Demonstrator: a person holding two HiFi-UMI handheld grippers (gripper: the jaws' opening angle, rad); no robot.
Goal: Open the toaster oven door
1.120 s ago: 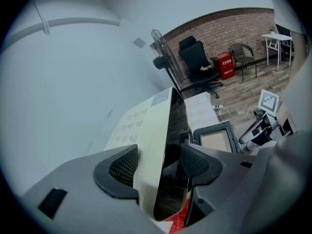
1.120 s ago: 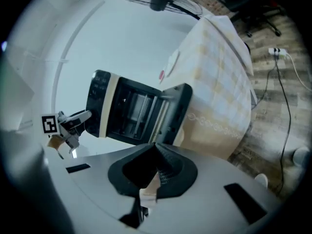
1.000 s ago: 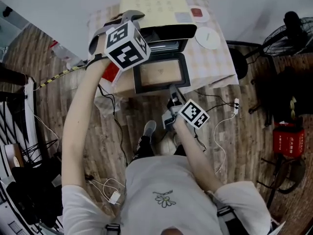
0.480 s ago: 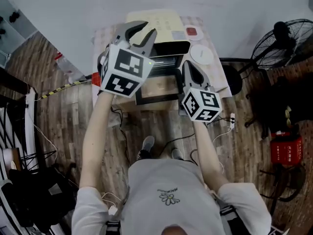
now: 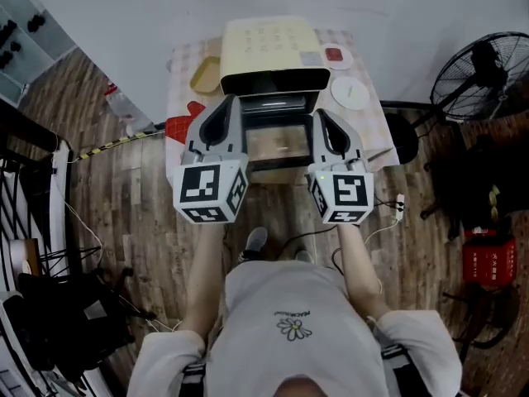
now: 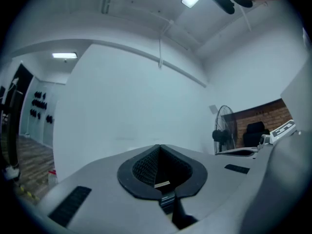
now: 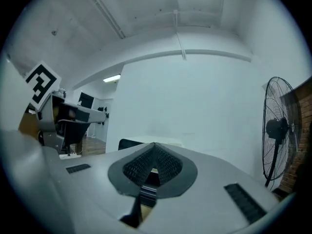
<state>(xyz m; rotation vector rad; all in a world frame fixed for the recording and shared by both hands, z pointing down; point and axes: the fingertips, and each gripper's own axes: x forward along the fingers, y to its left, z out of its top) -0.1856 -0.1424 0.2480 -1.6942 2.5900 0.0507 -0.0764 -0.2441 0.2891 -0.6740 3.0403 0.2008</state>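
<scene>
Glass door (image 5: 277, 145) of the toaster oven (image 5: 266, 46) lies open ahead; the task looks done. Left gripper (image 5: 225, 106) has just closed, right gripper (image 5: 324, 118) stays shut, both empty.

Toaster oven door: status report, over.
Left hand-held gripper just closed, shut, empty. Right hand-held gripper shut, empty. Toaster oven door down, open. Nothing in the way.

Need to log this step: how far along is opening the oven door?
Done: the door lies folded down, leaving the oven cavity exposed. In hand: nothing. The left gripper has just been closing on nothing, and the right gripper is shut and empty. Both are held clear of the door. Left: seemingly nothing.
</scene>
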